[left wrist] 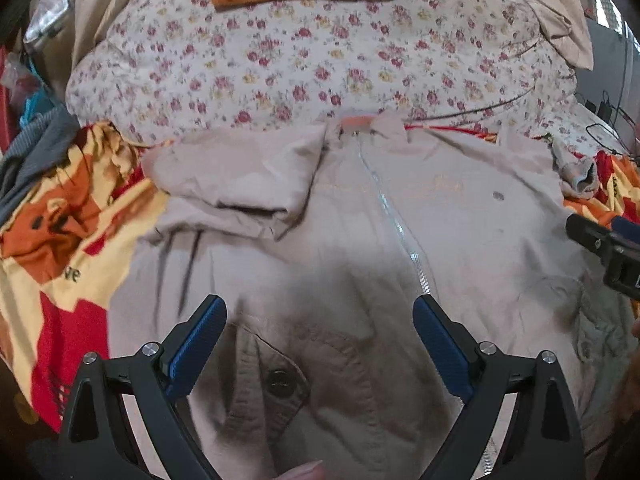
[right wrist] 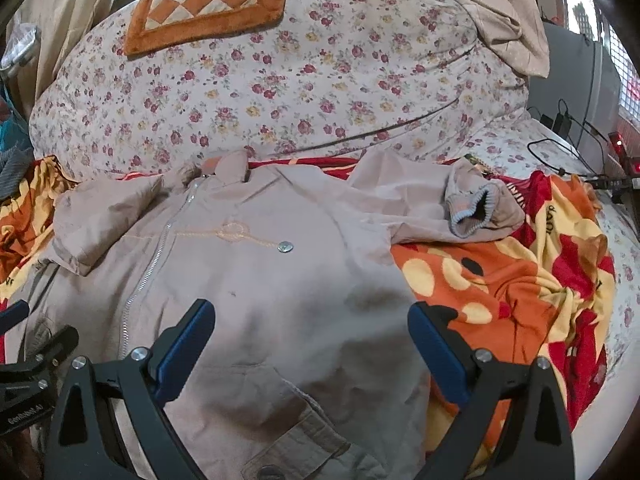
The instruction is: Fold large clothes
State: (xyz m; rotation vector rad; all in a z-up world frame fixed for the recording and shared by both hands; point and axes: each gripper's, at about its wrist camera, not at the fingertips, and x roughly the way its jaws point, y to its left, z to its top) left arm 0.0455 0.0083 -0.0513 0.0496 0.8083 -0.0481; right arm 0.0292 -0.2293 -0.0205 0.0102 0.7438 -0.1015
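Because the beige jacket (right wrist: pixel 256 280) is big, soft and floppy, it could bunch up or slide on the bright orange and red blanket (right wrist: pixel 520 280) under it when a side gets pulled over. The jacket lies flat on that blanket, zipper (right wrist: pixel 156 256) up, just in front of the flowery quilt (right wrist: pixel 280 92).

One sleeve is already folded over the jacket's chest beside the zipper. The other sleeve (right wrist: pixel 440 204) is still stretched out past the jacket's edge, with its cuff lying on the blanket. If a gripper grabs only the top layer, I think the fold would come out crooked. The folded sleeve could also slip back off.

The left gripper (left wrist: pixel 320 344) is spread wide with nothing in it, above a pocket button (left wrist: pixel 278 380). The right gripper (right wrist: pixel 310 344) is wide apart and empty too, over the jacket's lower part near the blanket.

The jacket's bottom hem is cut off behind the grippers. The collar is small and hard to see.
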